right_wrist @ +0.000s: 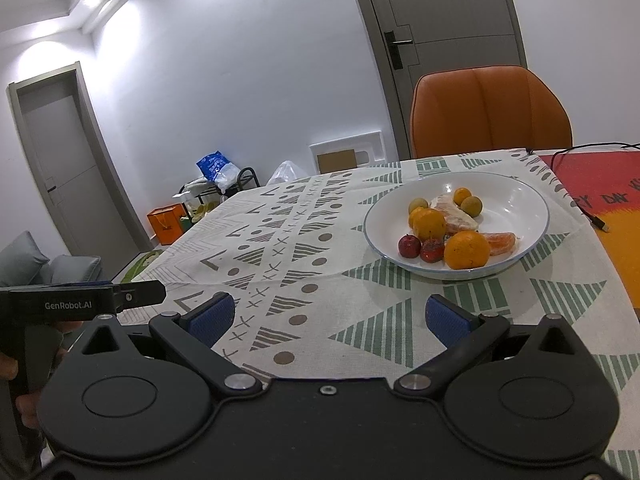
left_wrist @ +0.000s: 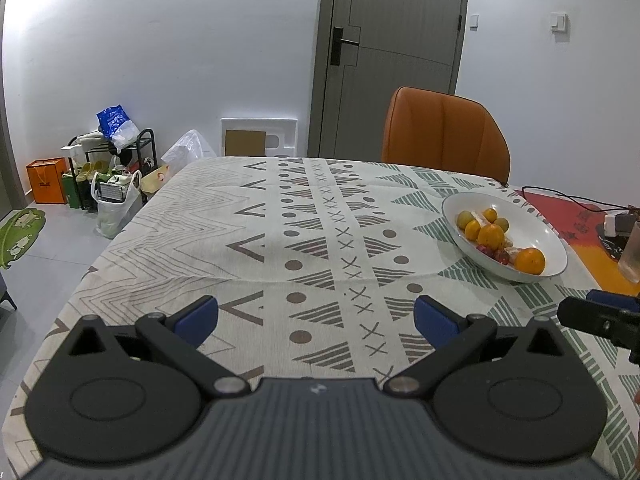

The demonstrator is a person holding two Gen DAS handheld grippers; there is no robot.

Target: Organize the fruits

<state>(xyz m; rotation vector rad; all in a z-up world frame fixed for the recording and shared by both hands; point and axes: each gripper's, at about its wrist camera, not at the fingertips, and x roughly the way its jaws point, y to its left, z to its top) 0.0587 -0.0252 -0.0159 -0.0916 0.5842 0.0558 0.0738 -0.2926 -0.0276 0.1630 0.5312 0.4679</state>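
fruit bowl (right_wrist: 528, 216); both grippers agape

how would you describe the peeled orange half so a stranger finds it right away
Find the white bowl before the orange chair. At its near right lies the peeled orange half, beside the biggest orange. It alone shows bare segments.

Bowl (right_wrist: 516, 200) on the tablecloth (right_wrist: 304, 248), right of centre — oranges (right_wrist: 467, 250) and small fruits (right_wrist: 409, 245) in it. Chair (right_wrist: 490, 112) behind the table; door (right_wrist: 444, 36) behind the chair.
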